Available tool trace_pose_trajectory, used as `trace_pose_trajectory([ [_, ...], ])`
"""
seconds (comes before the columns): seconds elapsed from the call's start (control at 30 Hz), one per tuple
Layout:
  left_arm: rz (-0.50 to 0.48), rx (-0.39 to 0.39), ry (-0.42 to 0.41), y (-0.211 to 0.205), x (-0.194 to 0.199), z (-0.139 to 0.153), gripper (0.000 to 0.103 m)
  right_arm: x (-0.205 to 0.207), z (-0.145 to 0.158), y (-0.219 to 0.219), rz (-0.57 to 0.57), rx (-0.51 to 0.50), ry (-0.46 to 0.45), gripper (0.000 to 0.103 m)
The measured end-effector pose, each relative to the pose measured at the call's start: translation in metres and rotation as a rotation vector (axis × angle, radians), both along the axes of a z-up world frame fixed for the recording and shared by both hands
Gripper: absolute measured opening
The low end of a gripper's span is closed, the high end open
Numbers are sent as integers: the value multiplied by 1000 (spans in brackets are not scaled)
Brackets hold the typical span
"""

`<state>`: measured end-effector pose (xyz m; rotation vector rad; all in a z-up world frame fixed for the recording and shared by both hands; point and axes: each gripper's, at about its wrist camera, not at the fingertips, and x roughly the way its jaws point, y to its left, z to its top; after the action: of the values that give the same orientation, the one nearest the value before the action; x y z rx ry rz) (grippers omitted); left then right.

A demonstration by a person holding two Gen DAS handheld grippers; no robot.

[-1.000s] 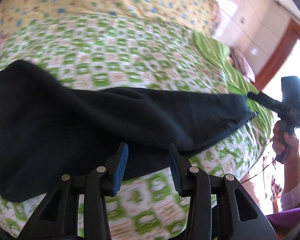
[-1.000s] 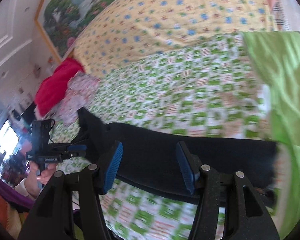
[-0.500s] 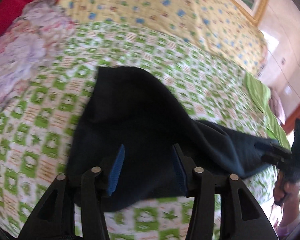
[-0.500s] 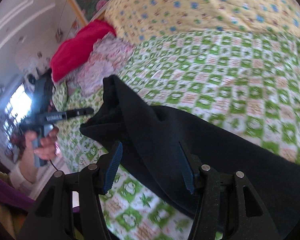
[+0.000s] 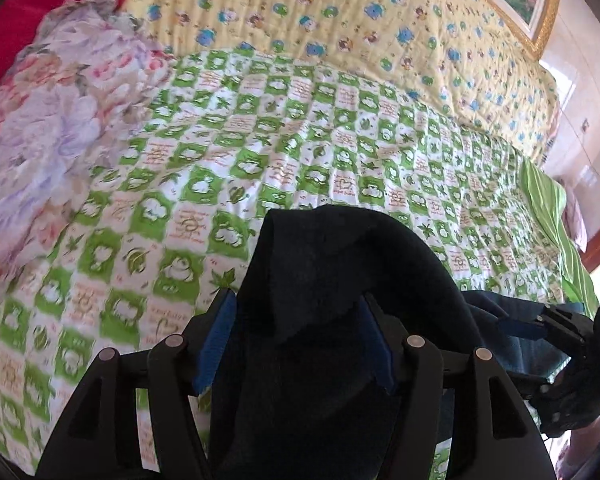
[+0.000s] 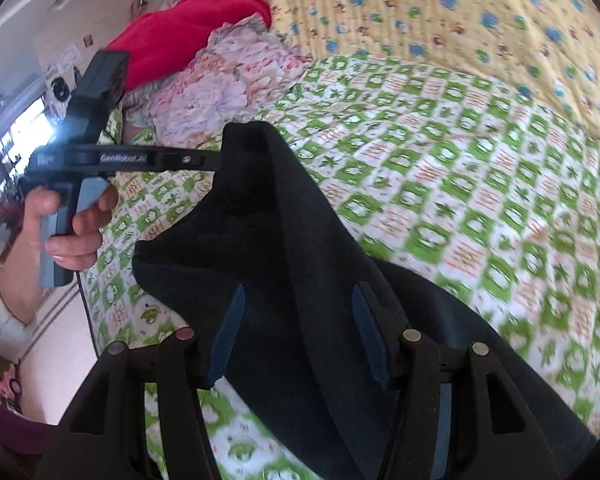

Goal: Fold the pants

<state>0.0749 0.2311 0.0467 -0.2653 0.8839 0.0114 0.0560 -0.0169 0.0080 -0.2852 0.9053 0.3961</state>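
Note:
Dark navy pants point(image 5: 340, 276) lie bunched on a green-and-white checked bedsheet point(image 5: 228, 152). In the left wrist view the left gripper point(image 5: 296, 344) is open, with its blue pads point(image 5: 216, 340) on either side of a raised fold of the pants. In the right wrist view the pants point(image 6: 296, 240) run from a peak near the left gripper point(image 6: 216, 160) toward the lower right. The right gripper point(image 6: 300, 336) is open, its pads point(image 6: 228, 332) spread over the cloth. The right gripper also shows in the left wrist view point(image 5: 556, 328), at the pants' far end.
A yellow patterned quilt point(image 5: 340, 12) covers the back of the bed. A floral cloth point(image 5: 52, 112) and a red cloth point(image 6: 192, 28) lie at the bed's left end. A bright green cloth point(image 5: 552, 208) lies at the right end. The floor point(image 6: 56, 344) shows beside the bed.
Both grippers have swung toward each other. The pants, stretched long a second ago, are now bunched into a raised fold between them. Both stay open.

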Motion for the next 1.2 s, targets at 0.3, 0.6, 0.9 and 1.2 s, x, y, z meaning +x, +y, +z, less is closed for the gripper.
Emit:
trace_pose_trajectory([
  [0.3,-48,60,31,-6,26,-15,5,29,-17,2,-26,-20,27,10],
  [0.6,-29,104,-122,-9,-14,28,2,-5,33,2,47,162,12,7],
  [0.9,46,94,-116,-4,-63,-4,3,-41,-22,22,127,72,112,7],
  [1.2,136,52,-46,3,-104,-37,2,-47,-50,21,162,12,165,7],
])
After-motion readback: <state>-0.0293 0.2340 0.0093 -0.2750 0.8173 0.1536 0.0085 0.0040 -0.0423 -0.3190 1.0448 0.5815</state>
